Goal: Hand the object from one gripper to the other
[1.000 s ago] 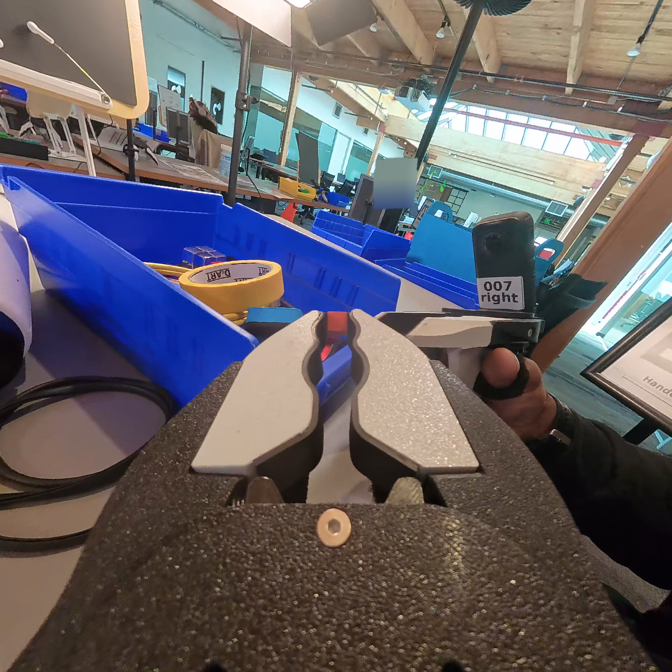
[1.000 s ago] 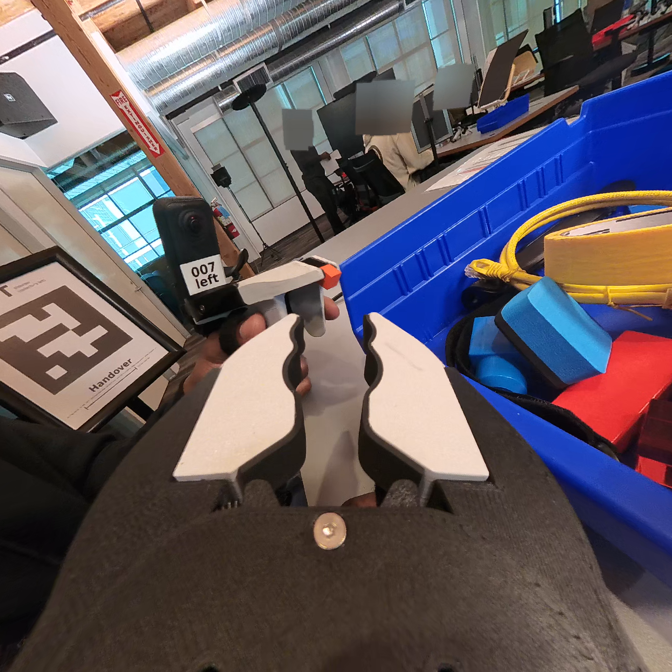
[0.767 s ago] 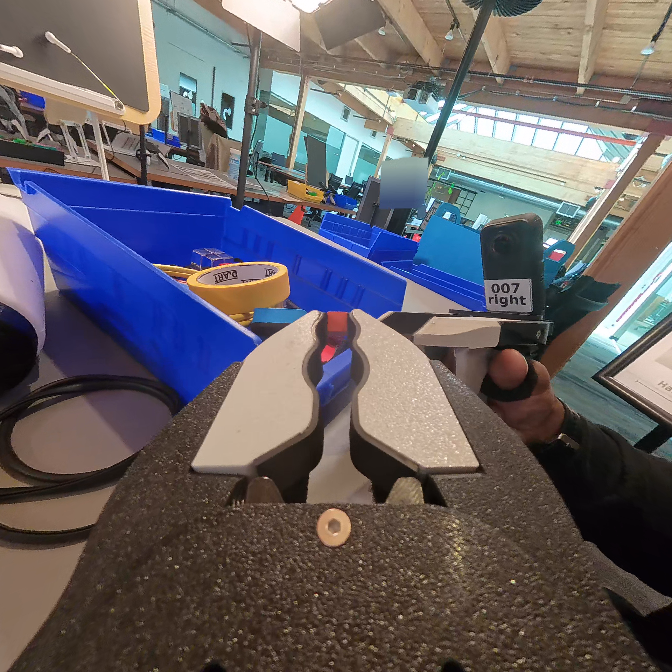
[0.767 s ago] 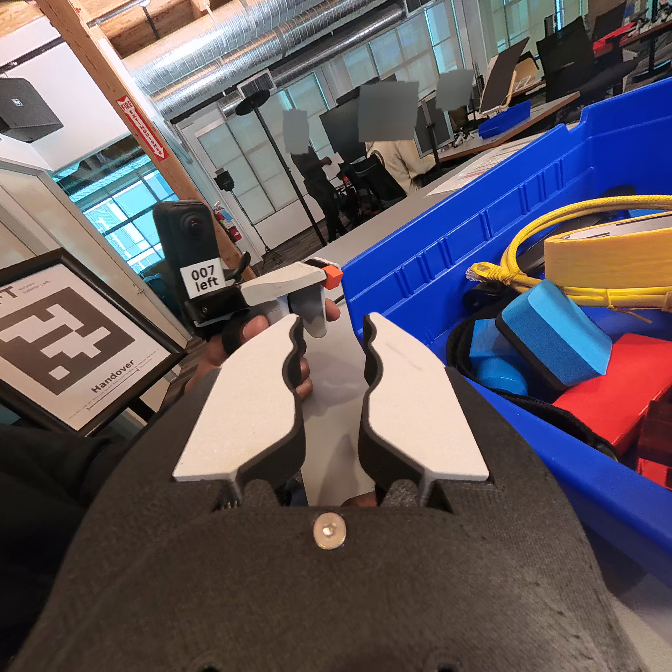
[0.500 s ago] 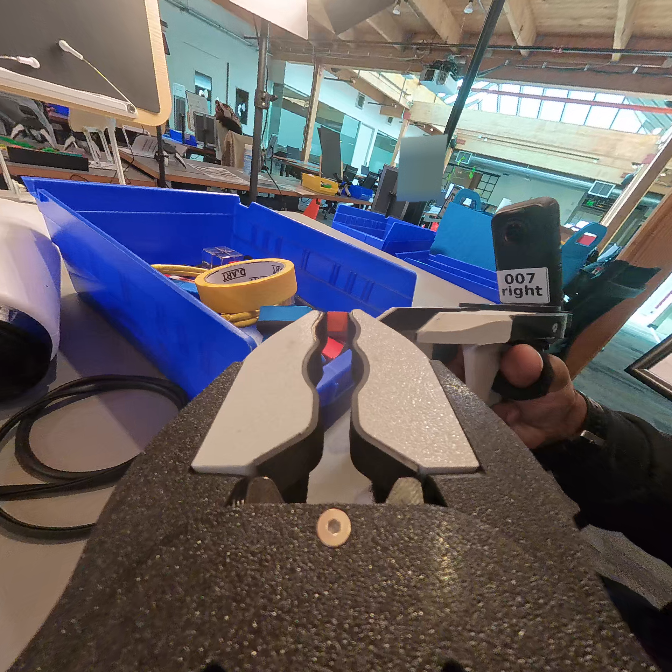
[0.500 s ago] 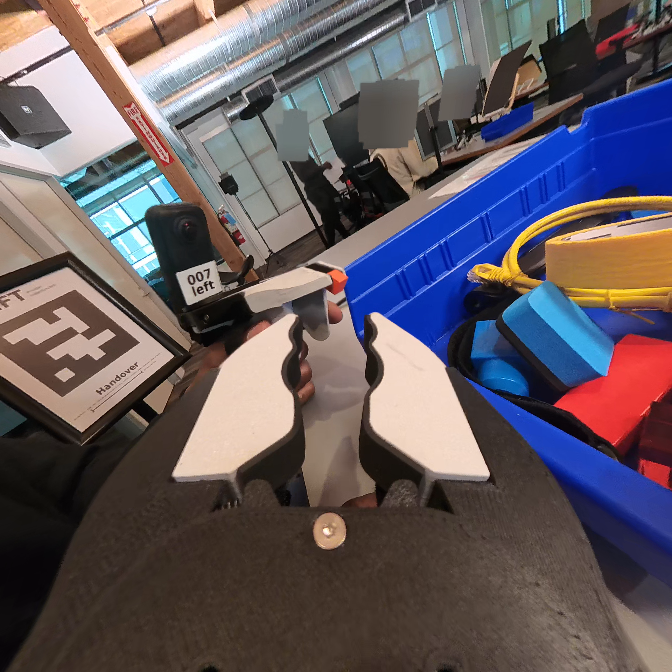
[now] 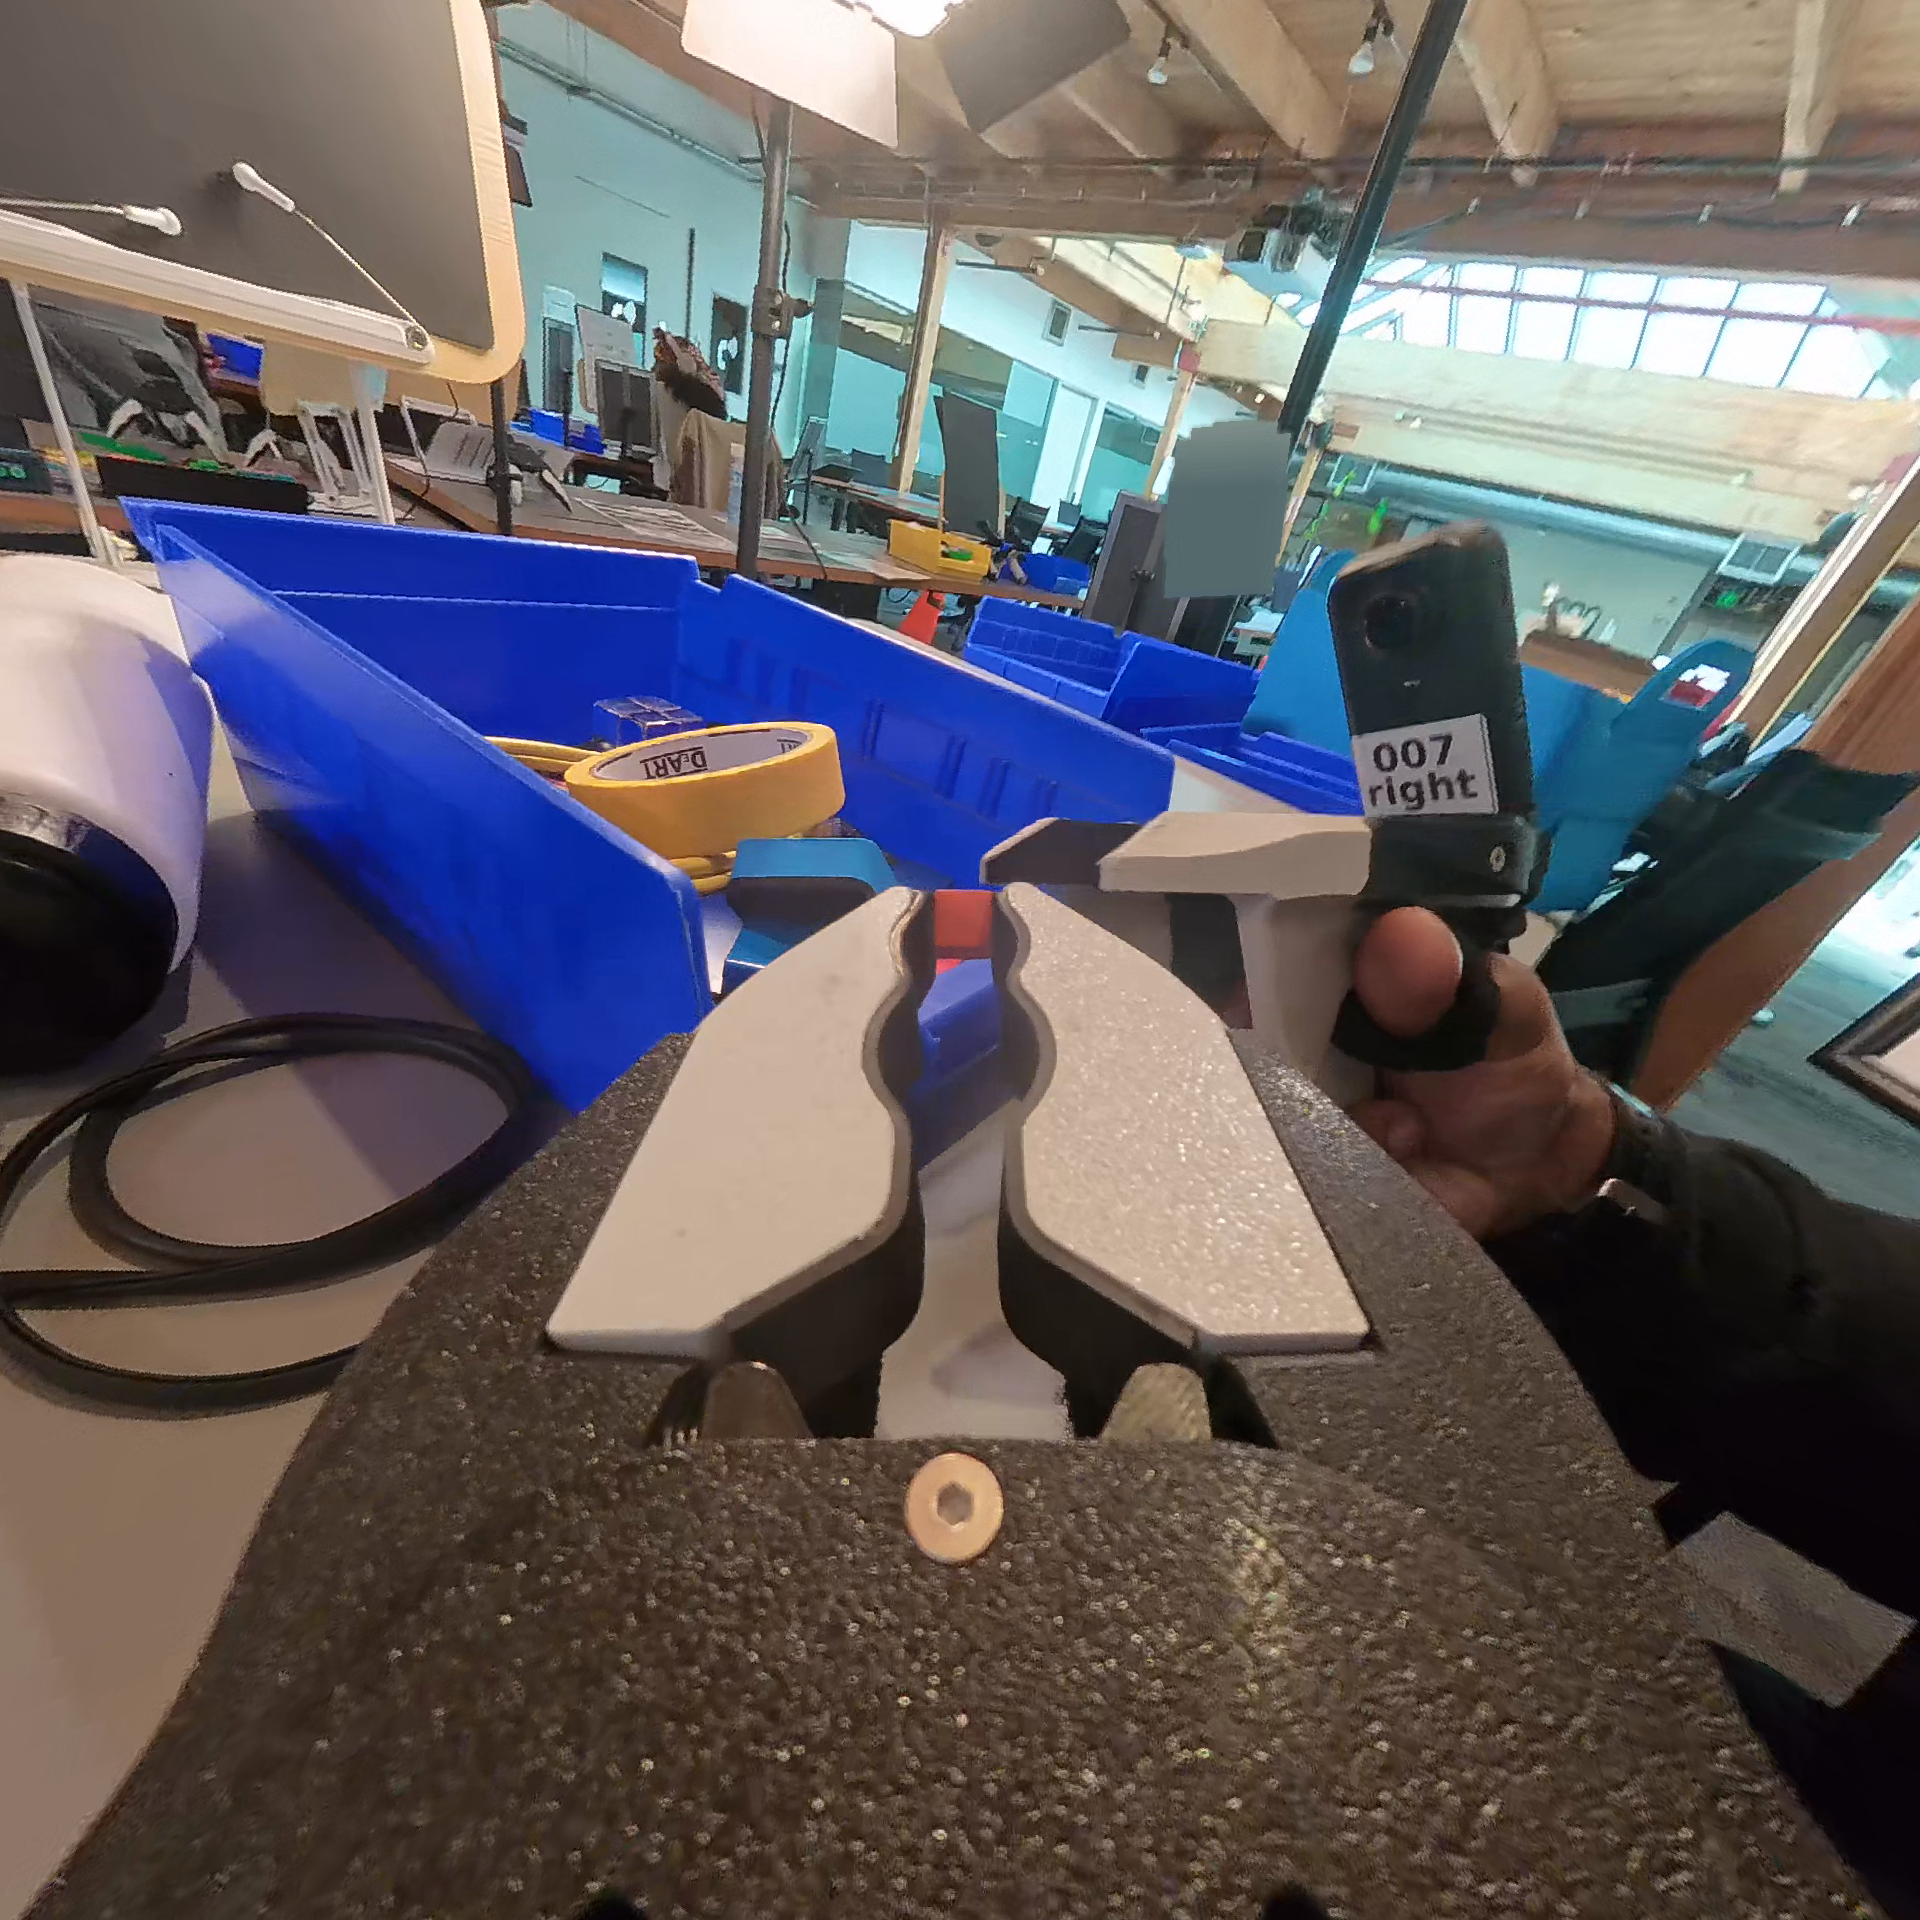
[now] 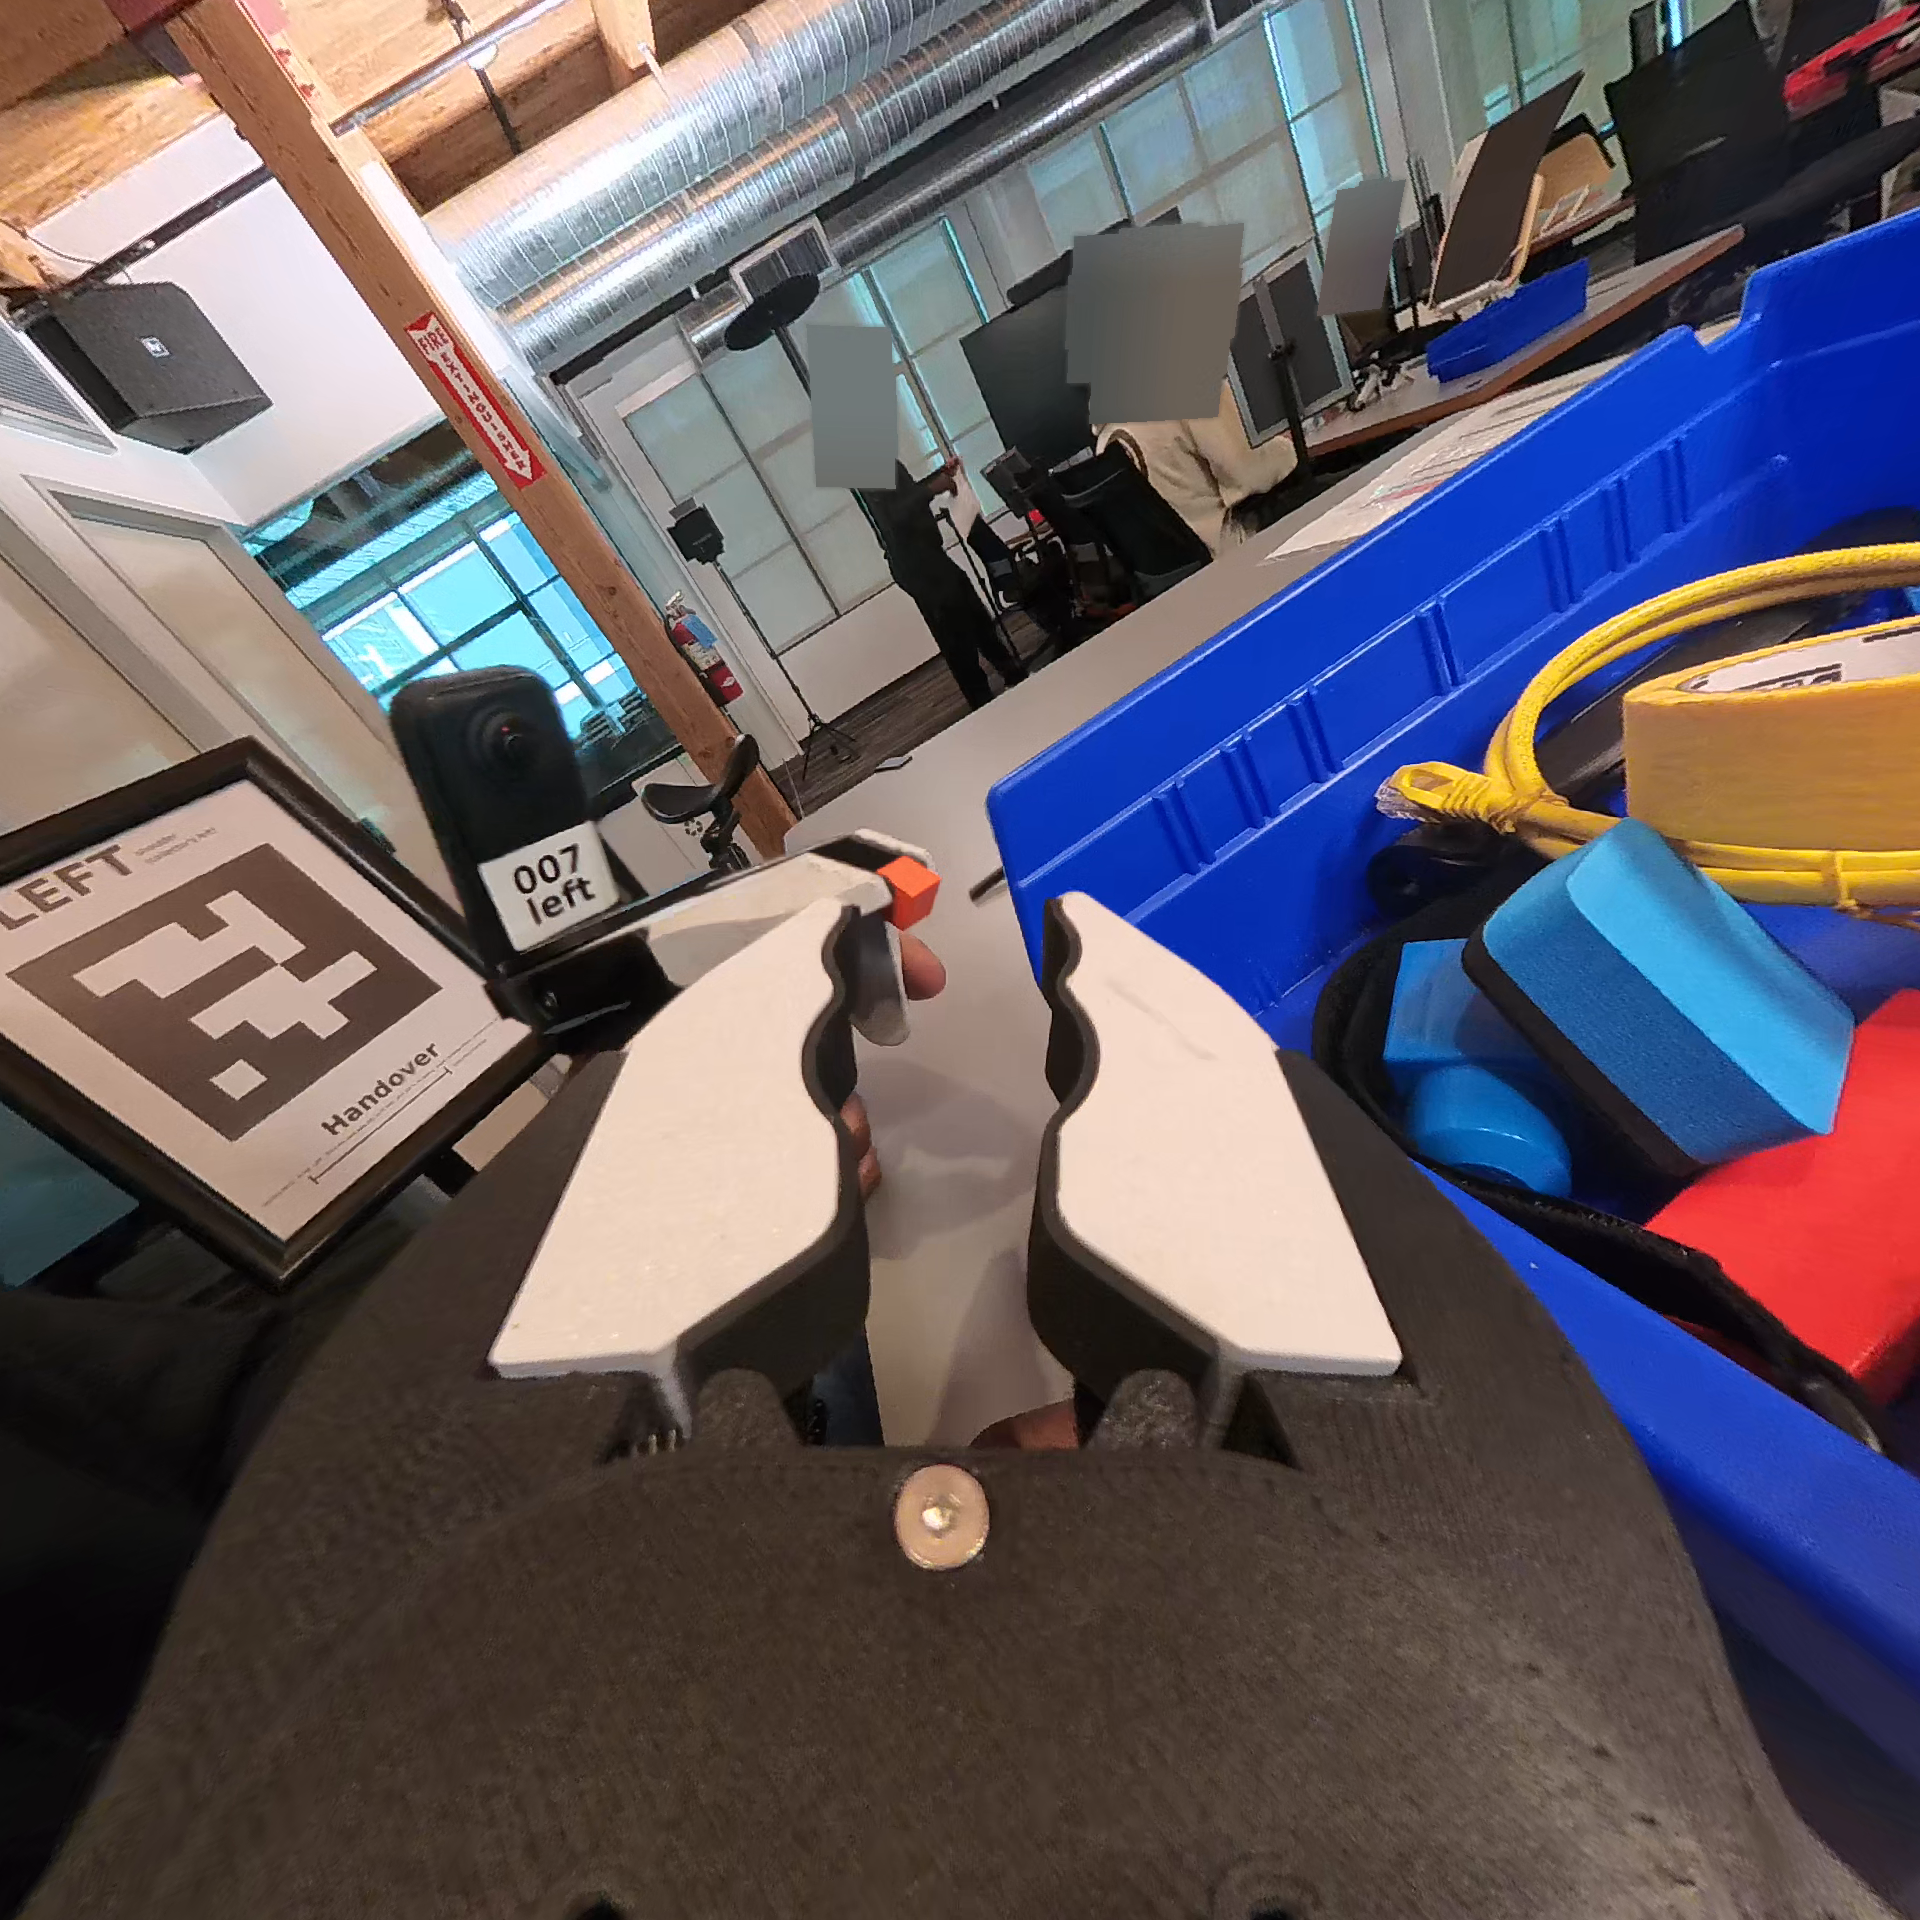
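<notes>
I am reading one printed white label (image 8: pixel 551 883) on the camera of the left hand-held gripper (image 8: pixel 896 883), and another (image 7: pixel 1423 774) on the right hand-held gripper (image 7: pixel 1044 857). I am also seeing lettering on the framed marker sign (image 8: pixel 229 997), the red-and-white post sign (image 8: pixel 473 400) and the yellow tape roll's core (image 7: pixel 686 764).

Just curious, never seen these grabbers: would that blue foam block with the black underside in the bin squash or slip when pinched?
The blue foam block with the black underside looks spongy, so it would probably squash slightly. Its matte surface should grip. It likely weighs little for its bulk.
</notes>
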{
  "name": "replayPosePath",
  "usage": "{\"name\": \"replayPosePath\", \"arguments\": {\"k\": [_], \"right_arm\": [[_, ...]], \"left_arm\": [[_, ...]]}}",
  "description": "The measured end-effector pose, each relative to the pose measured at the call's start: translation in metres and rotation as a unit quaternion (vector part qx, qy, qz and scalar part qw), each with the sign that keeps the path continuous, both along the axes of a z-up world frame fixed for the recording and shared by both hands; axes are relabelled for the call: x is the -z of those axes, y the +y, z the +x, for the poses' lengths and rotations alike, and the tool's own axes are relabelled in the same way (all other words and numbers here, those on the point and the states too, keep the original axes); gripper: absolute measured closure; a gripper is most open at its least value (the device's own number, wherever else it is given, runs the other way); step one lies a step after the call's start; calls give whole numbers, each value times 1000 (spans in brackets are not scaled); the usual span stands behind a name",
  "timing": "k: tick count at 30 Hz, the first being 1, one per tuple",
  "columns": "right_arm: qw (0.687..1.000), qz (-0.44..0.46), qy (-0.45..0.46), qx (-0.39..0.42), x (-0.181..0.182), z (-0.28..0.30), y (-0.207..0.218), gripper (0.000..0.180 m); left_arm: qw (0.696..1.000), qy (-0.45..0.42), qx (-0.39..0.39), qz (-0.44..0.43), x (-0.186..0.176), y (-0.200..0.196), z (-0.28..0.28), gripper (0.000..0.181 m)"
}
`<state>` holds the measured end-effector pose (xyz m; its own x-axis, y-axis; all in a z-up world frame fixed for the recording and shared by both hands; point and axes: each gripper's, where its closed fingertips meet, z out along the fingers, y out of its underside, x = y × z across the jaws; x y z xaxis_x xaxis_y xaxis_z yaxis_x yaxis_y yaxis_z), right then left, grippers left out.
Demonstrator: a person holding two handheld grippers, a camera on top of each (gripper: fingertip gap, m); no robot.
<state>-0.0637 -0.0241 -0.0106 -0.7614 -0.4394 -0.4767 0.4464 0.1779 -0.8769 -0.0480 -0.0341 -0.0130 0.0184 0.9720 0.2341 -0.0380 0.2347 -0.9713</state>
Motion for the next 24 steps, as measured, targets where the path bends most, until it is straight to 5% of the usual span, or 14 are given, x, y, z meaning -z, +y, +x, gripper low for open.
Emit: {"name": "replayPosePath", "arguments": {"k": [4, 10, 13, 24], "right_arm": [[999, -29, 4, 17, -7, -5, 5, 148], [972, -113, 195, 64, -19, -4, 23, 150], [943, -148, 285, 83, -18, -2, 31, 150], [894, -175, 395, 118, -10, 1, 32, 160]], "left_arm": [[992, 42, 54, 109, -11, -6, 7, 170], [907, 116, 217, 342, -29, 0, 14, 170], [893, 86, 252, 363, -26, 12, 6, 170], [879, 12, 290, 378, -10, 54, -22, 170]]}}
